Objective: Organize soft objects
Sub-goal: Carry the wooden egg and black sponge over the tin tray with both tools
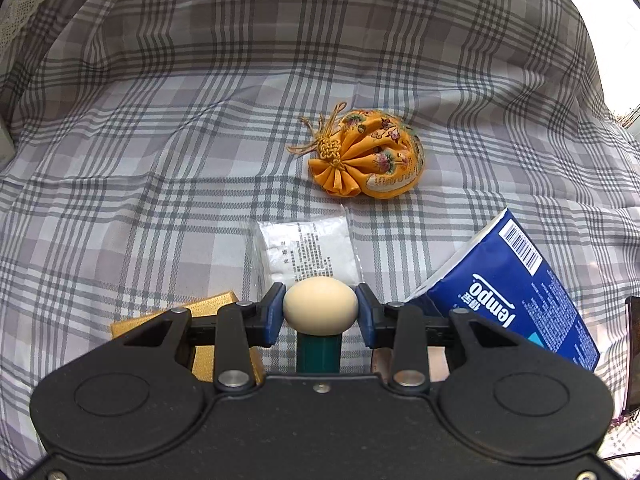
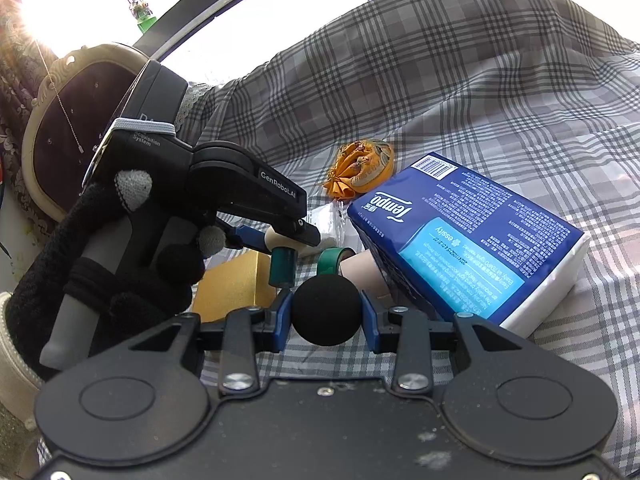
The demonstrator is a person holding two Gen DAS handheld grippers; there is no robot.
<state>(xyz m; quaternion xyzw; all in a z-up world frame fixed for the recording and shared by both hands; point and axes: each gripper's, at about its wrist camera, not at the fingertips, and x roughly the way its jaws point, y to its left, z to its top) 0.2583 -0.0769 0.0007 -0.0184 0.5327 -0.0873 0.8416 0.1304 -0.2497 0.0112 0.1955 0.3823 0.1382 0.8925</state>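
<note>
My left gripper (image 1: 320,307) is shut on a cream egg-shaped ball (image 1: 320,300), its blue pads pressing both ends. The ball sits just above a dark green cylinder (image 1: 319,352). From the right wrist view, the same left gripper (image 2: 276,237) points steeply down with the cream ball (image 2: 272,235) over the green cylinder (image 2: 283,266); a black-gloved hand (image 2: 100,264) holds it. My right gripper (image 2: 326,314) is shut on a black foam ball (image 2: 326,304). An orange floral pouch (image 1: 370,152) and a white sachet (image 1: 308,250) lie on the plaid cloth (image 1: 160,160).
A blue Tempo tissue pack (image 1: 516,296) leans at the right, also large in the right wrist view (image 2: 460,240). A gold box (image 1: 208,320) lies at the left. A green tape roll (image 2: 334,260) and a beige tube (image 2: 360,270) sit beside the pack.
</note>
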